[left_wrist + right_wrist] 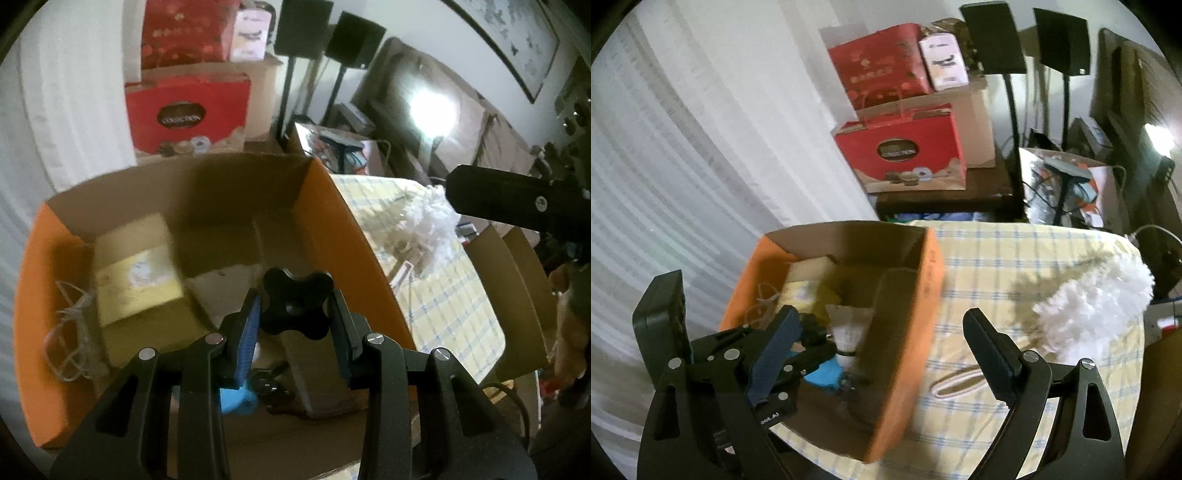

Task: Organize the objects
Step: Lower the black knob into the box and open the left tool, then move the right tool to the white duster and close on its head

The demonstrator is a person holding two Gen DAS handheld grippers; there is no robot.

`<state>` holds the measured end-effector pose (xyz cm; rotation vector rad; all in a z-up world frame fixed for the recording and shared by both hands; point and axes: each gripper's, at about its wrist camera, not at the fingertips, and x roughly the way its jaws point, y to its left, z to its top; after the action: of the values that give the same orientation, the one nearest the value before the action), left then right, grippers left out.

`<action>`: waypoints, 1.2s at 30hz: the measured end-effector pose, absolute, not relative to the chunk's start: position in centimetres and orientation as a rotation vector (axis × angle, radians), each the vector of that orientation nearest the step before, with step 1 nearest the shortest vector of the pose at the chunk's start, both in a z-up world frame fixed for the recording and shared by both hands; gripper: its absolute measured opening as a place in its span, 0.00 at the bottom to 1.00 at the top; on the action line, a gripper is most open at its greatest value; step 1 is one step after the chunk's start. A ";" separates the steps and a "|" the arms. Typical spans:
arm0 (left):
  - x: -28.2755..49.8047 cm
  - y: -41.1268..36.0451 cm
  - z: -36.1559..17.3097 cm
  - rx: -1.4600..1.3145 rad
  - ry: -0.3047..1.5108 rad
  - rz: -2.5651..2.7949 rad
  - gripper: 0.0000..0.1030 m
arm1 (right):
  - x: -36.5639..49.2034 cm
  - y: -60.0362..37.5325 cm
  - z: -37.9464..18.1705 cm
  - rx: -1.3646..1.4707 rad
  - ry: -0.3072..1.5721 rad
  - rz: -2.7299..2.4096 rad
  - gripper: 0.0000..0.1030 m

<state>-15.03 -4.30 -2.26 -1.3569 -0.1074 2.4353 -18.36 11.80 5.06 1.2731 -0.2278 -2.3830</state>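
My left gripper [295, 299] is shut on a black star-shaped knob [295, 302], pinched between its blue pads [249, 332]. It hangs over the open orange cardboard box [332, 221]. Inside the box lie a yellow carton [136, 273], a tangle of string [70, 332], a blue item [236, 398] and a shuttlecock [846, 332]. In the right wrist view the left gripper [798, 332] with the knob [812, 328] is over the box's [916, 314] near left corner. My right gripper [820, 297] stands wide open with nothing between its fingers. One of its fingers [509, 203] shows at the right of the left wrist view.
The box sits on a yellow checked tablecloth [997, 258]. A white fluffy duster [1100, 302] and a white cord loop [956, 384] lie to its right. Red gift boxes [901, 147] and two black speakers on stands [993, 37] stand behind. A white curtain [683, 147] hangs at left.
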 end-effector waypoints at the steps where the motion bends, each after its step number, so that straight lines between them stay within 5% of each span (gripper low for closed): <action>1: -15.1 -4.0 -2.5 -1.363 -0.109 2.428 0.33 | -18.3 12.2 4.9 1.275 -0.229 -2.389 0.89; 8: -15.4 -2.8 -3.2 -1.393 -0.127 2.412 0.39 | -17.3 15.0 4.3 1.289 -0.240 -2.430 0.89; 21: -14.8 0.0 -0.1 -1.272 -0.089 2.488 0.91 | -15.9 20.2 3.9 1.306 -0.279 -2.511 0.89; 36: -14.5 5.4 -0.1 -1.244 -0.045 2.401 1.00 | -14.4 27.7 2.5 1.363 -0.328 -2.644 0.89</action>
<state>-14.55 5.43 -0.09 -1.2436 -0.0452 2.4011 -14.45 27.73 2.51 1.3628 -0.3275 -2.6442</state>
